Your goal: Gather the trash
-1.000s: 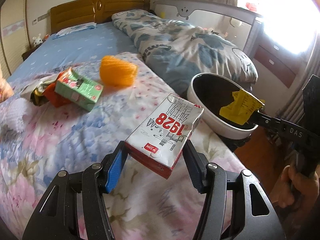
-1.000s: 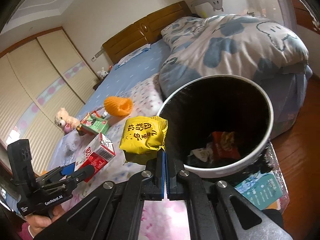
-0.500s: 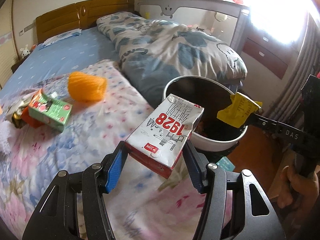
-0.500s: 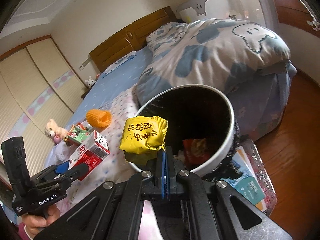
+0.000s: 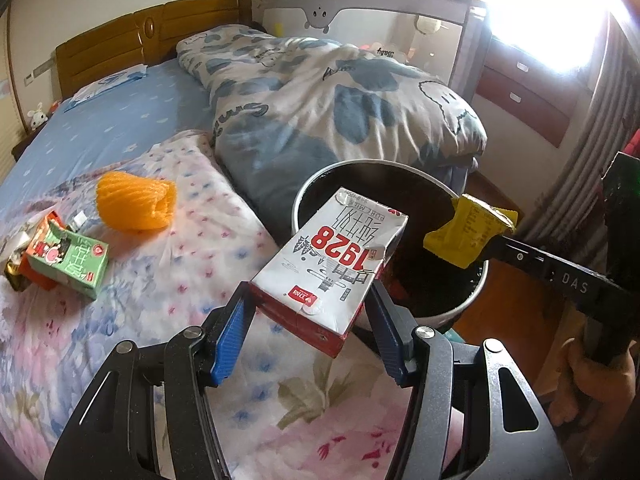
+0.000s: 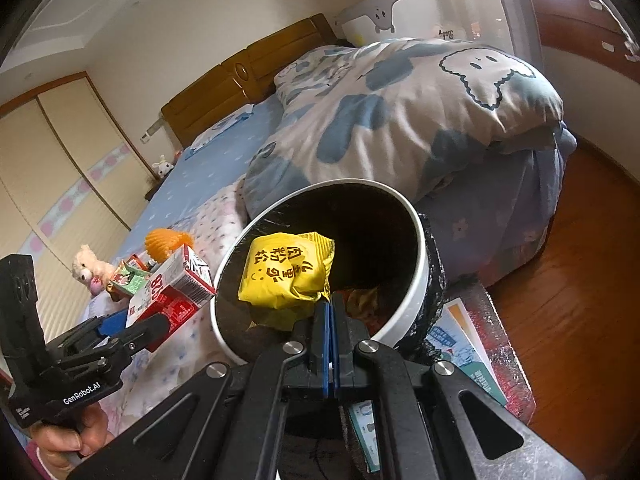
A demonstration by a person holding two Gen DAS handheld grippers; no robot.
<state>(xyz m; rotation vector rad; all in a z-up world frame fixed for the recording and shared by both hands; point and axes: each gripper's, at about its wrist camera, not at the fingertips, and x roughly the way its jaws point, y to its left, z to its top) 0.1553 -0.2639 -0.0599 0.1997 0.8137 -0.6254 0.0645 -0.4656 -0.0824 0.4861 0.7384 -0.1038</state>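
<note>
Left wrist view, left hand-held gripper (image 5: pixel 310 316): clenched on the milk carton (image 5: pixel 330 264), pads on its two sides; carton held in the air at frame centre, its far end over the near rim of the trash bin (image 5: pixel 460 312).
Right wrist view, right hand-held gripper (image 6: pixel 330 320): pads pressed fully together, pinching an edge of the yellow snack wrapper (image 6: pixel 286 274); wrapper hangs over the bin mouth at frame centre.
Trash bin (image 6: pixel 416 240): white rim, black liner, beside the bed (image 5: pixel 120 132) at its lower right edge; some crumpled wrappers visible at the bottom, details unclear.
Done (judged): a few pieces already binned; two more lifted and brought to the bin.
In hand, not yet released: carton and yellow wrapper.
Left on bed: orange foam net (image 5: pixel 136 202), left of centre; green drink box (image 5: pixel 66 258) at far left, lying against a small heap of other wrappers, partly hidden.
Unclear: plush toy (image 6: pixel 90 268) at left of the right wrist view, probably not trash.
Progress estimate: roughly midway; two drops pending, then at least two more pickups.
</note>
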